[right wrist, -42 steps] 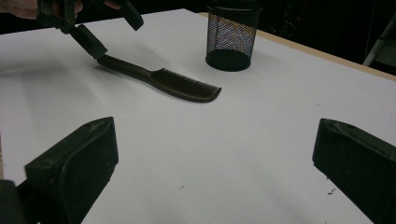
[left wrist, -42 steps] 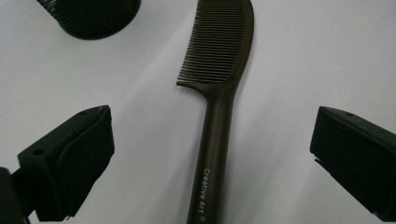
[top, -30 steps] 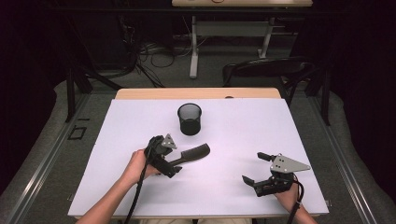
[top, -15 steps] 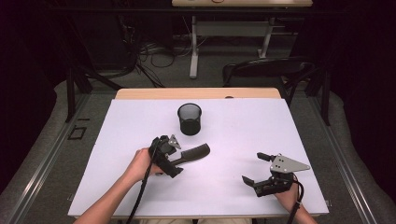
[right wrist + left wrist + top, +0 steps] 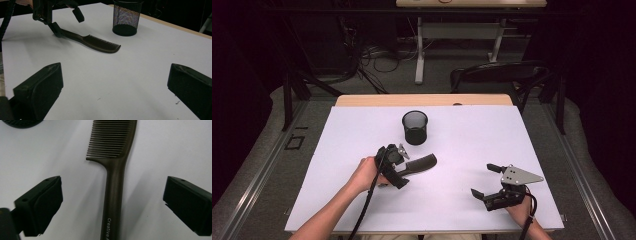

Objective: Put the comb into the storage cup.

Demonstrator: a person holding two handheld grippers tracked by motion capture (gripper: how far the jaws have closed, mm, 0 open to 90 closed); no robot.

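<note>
I held the left gripper [image 5: 111, 195] over the comb [image 5: 113, 170] handle near the mesh cup [image 5: 415, 127], jaws just closing, untouching; the right gripper [image 5: 487, 182] sat released.

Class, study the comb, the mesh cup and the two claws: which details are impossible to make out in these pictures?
- Comb: printed lettering cut off by the bottom edge, left gripper view.
- Comb handle end: hidden under the left claw, high view.
- Mesh cup: rim cut by the top edge, right gripper view; inside too dark in the high view.
- Right claw: pads too small, high view.
</note>
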